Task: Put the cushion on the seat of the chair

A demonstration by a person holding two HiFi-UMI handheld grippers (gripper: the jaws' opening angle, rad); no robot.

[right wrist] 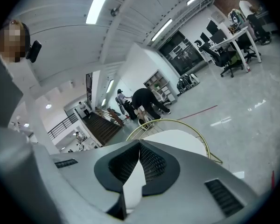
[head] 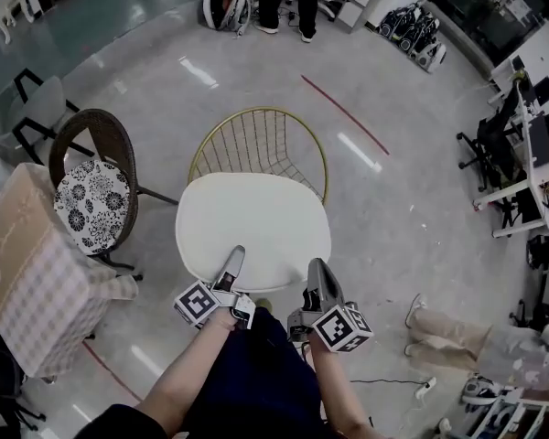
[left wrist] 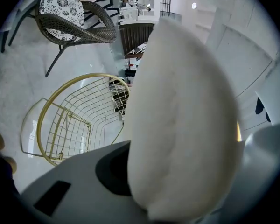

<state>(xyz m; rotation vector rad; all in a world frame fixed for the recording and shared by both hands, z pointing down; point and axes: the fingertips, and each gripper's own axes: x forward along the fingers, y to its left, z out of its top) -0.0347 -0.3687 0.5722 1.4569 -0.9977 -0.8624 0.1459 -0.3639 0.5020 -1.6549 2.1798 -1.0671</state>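
Note:
A thick white cushion (head: 252, 227) hangs flat over the gold wire chair (head: 261, 143), covering its seat from above; whether it touches the seat I cannot tell. My left gripper (head: 234, 256) is shut on the cushion's near edge at the left. My right gripper (head: 317, 271) is shut on the same edge at the right. In the left gripper view the cushion (left wrist: 186, 115) fills the right side, with the wire chair (left wrist: 79, 120) behind it. In the right gripper view my right gripper (right wrist: 139, 146) pinches a thin strip of the cushion (right wrist: 177, 141) in front of the gold chair rim (right wrist: 198, 133).
A dark wicker chair (head: 78, 140) with a black-and-white patterned cushion (head: 93, 204) stands to the left, next to a table with a checked cloth (head: 27, 282). A person's legs (head: 444, 332) lie at the lower right. Desks and office chairs (head: 517, 154) line the right side.

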